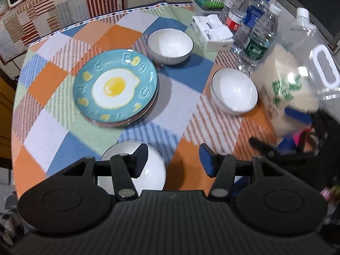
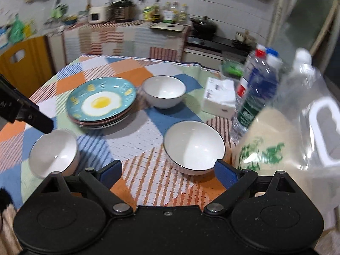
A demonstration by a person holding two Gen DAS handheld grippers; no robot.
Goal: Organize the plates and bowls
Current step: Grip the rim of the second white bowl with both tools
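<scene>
Hovering over table (image 1: 53, 110): left gripper (image 1: 173, 159) jaws apart, nothing between; near bowl (image 1: 148, 170) beneath its left finger. Right gripper (image 2: 167, 171) jaws wide, released. Plate stack (image 1: 115, 88) at 10 o'clock; far bowl (image 1: 170, 45) at 12; right bowl (image 1: 233, 91) at 2, beside bottles (image 1: 252, 27)

The blue plate (image 1: 115, 88) bears raised letters, "EGGS" among them
</scene>
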